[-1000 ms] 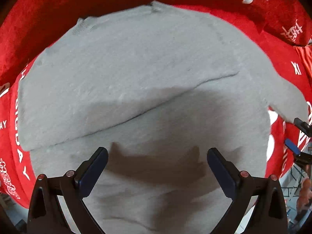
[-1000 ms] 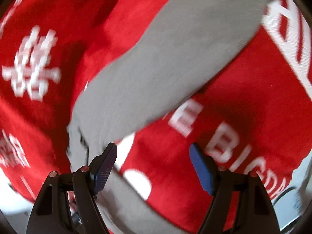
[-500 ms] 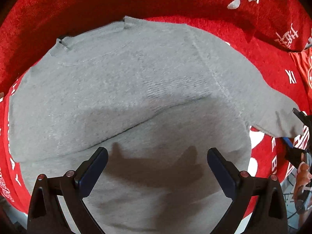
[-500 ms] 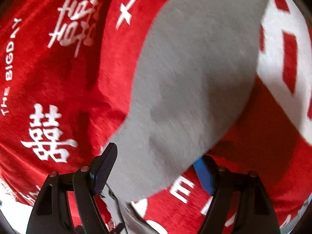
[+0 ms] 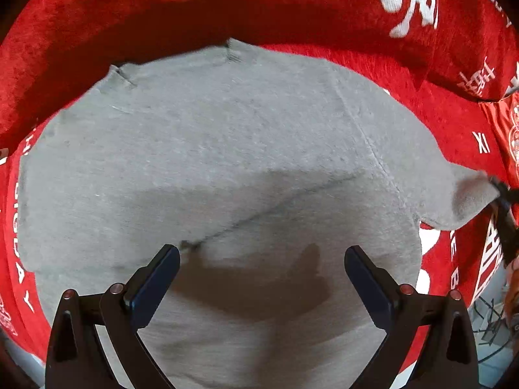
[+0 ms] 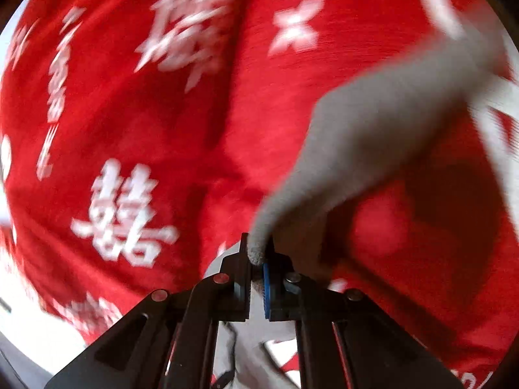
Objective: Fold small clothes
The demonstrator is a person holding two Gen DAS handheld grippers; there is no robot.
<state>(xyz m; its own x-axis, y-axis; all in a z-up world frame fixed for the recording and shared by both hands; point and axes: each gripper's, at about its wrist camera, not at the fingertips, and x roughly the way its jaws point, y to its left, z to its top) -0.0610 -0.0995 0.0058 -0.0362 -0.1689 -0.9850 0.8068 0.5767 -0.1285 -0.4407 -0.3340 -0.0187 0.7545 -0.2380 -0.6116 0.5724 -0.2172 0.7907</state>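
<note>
A red cloth [image 5: 356, 74] printed with white characters is covering the surface, and a small grey top [image 5: 211, 162] is lying spread across it, neck band at the far edge. One crease is already running across its body, so the fold seems begun but far from finished; the sleeve [image 5: 467, 197] at the right is sticking out and most likely needs bringing in over the body next. No containers are showing. The left claw [image 5: 261, 269] is hanging over the near part of the top, jaws spread wide and gripping nothing. The right claw [image 6: 257, 262] has just been closing and is now pinching the sleeve's end, lifting it slightly.
</note>
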